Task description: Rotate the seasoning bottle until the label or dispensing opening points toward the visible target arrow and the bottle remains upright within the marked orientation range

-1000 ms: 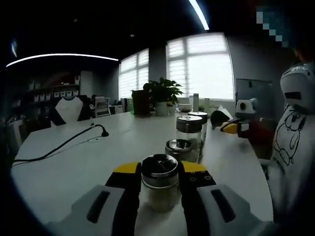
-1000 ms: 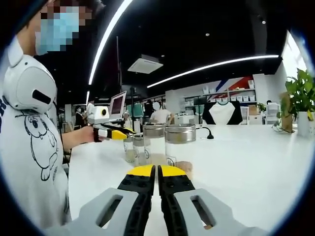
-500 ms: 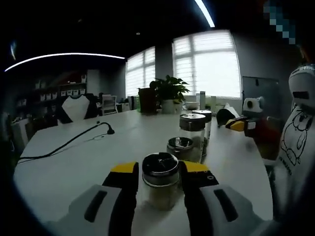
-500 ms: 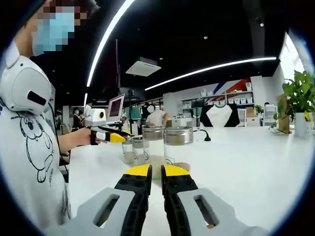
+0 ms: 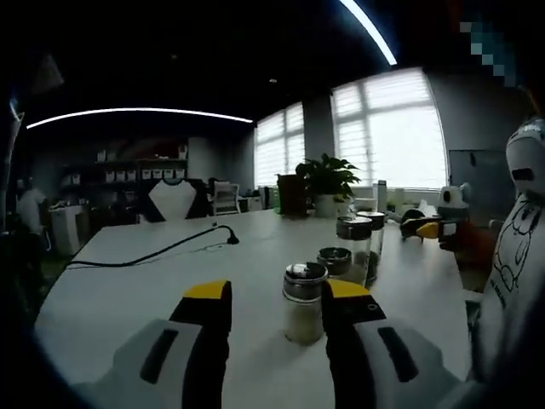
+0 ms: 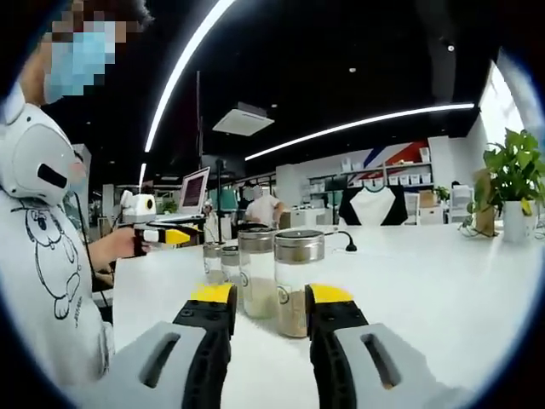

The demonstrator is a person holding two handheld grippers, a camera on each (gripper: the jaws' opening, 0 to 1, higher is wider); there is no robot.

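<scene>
- In the left gripper view, the left claw (image 5: 274,317) stood spread, its yellow-tipped black jaws wide apart and pinching nothing.
- A small clear glass seasoning bottle with a perforated metal cap (image 5: 304,302) stood upright on the white bench (image 5: 128,281), between the jaw tips but nearer the right-hand jaw; whether it touched that jaw could not be told.
- Beyond it stood a short metal-capped jar (image 5: 334,261) and two taller glass jars (image 5: 353,247) in a row.
- A black cable (image 5: 153,253) trailed across the bench, and a potted green plant (image 5: 326,181) sat at the far end before bright windows.
- In the right gripper view, the right claw (image 6: 268,308) was also spread and held nothing.
- A tall glass jar with a silver lid (image 6: 298,270) stood upright just beyond its jaws (a small round emblem showed low on the glass, too small to read), with a second tall jar (image 6: 256,271) beside it.
- The same view caught the person's hand (image 6: 123,244) holding the left claw at the bench's far side.
</scene>
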